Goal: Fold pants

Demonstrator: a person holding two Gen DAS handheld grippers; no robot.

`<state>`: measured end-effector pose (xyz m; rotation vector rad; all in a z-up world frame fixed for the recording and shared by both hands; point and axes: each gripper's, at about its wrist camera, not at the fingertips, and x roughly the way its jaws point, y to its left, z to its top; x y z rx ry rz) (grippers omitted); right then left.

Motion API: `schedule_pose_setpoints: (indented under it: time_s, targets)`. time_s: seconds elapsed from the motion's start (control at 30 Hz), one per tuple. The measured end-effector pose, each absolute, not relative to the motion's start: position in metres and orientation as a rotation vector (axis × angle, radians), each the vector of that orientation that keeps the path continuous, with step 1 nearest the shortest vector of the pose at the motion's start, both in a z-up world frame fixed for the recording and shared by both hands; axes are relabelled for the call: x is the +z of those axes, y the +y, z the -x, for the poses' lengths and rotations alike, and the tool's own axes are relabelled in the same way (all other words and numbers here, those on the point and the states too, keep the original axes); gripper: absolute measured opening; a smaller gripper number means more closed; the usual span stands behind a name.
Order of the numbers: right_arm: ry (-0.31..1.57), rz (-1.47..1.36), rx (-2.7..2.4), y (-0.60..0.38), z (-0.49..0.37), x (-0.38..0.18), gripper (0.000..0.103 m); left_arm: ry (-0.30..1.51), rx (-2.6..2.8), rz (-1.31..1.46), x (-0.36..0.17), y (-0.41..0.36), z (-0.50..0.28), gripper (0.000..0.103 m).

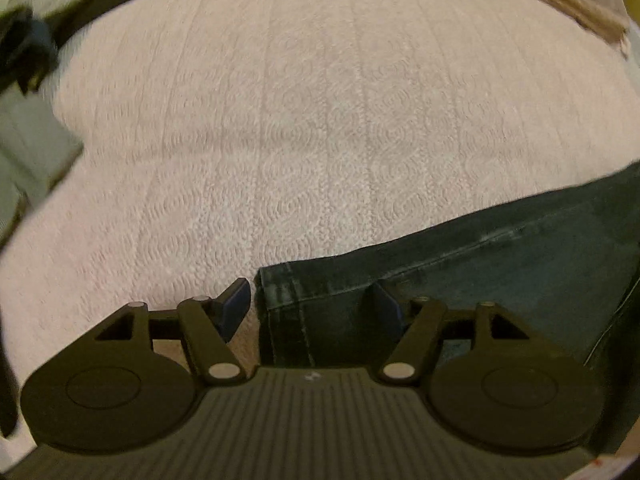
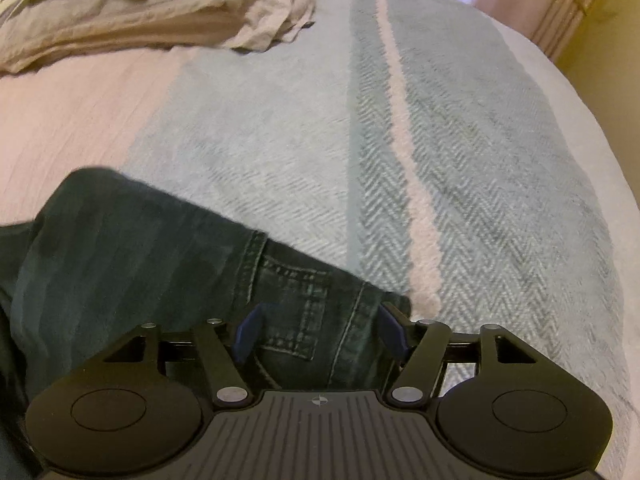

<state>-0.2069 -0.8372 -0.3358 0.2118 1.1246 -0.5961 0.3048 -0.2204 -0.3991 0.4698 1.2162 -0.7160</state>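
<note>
Right wrist: dark denim pants [image 2: 160, 248], creased.

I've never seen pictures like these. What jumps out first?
Dark blue jeans lie on a bed, the hem of one leg on a pale pink bedspread, the waist end on a blue-grey herringbone blanket. Each view has a black gripper at the bottom, left and right, both wide open over the denim.

Bed w/ pale pink textured bedspread [image 1: 304, 120]; blue-grey herringbone blanket [image 2: 460, 184] over it; crumpled beige linens [image 2: 132, 12] at 11 o'clock; yellowish wall [image 2: 600, 60] at 2 o'clock.
</note>
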Motion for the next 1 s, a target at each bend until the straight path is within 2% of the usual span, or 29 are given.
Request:
schedule_pose_setpoints:
  time_s: [0.03,0.07,0.1,0.13,0.37,0.5,0.53,0.57,0.6,0.63,0.67,0.83,0.93,1.0]
  targets:
    - [1.129,-0.207,-0.594,-0.836,0.210,-0.335,0.062,1.227,-0.719,-0.450,-0.398,-0.218,-0.305,0.048]
    - [1.129,-0.214,-0.594,-0.837,0.213,-0.335,0.062,1.237,-0.716,-0.442,-0.396,-0.217,-0.306,0.028]
    - [1.127,-0.229,-0.599,-0.840,0.216,-0.335,0.062,1.243,-0.715,-0.447,-0.393,-0.217,-0.306,0.016]
    - [1.120,-0.245,-0.608,-0.843,0.220,-0.333,0.062,1.238,-0.719,-0.448,-0.389,-0.217,-0.304,0.014]
    - [1.081,-0.295,-0.633,-0.873,0.239,-0.337,0.064,0.978,-0.692,-0.407,-0.322,-0.221,-0.307,0.014]
    - [1.051,-0.422,-0.632,-0.900,0.246,-0.358,0.064,0.956,-0.644,-0.431,-0.320,-0.239,-0.313,0.014]
    - [1.044,-0.467,-0.619,-0.904,0.247,-0.363,0.055,0.951,-0.635,-0.439,-0.320,-0.241,-0.311,0.014]
    - [1.031,-0.507,-0.604,-0.907,0.249,-0.365,0.031,0.946,-0.628,-0.445,-0.316,-0.245,-0.309,0.014]
    - [1.025,-0.525,-0.594,-0.907,0.250,-0.364,0.023,0.940,-0.617,-0.441,-0.310,-0.248,-0.309,0.014]
    - [1.025,-0.529,-0.597,-0.906,0.251,-0.360,0.011,0.934,-0.609,-0.432,-0.302,-0.248,-0.305,0.014]
    - [1.022,-0.519,-0.598,-0.902,0.252,-0.351,0.007,0.920,-0.608,-0.428,-0.290,-0.250,-0.305,0.014]
    - [0.889,-0.348,-0.657,-0.899,0.257,-0.261,0.006,0.782,-0.587,-0.419,-0.221,-0.267,-0.337,0.014]
    - [0.809,-0.306,-0.711,-0.918,0.243,-0.236,0.007,0.724,-0.595,-0.438,-0.213,-0.294,-0.369,0.014]
    - [0.798,-0.292,-0.725,-0.932,0.223,-0.241,0.009,0.737,-0.575,-0.446,-0.230,-0.319,-0.389,0.014]
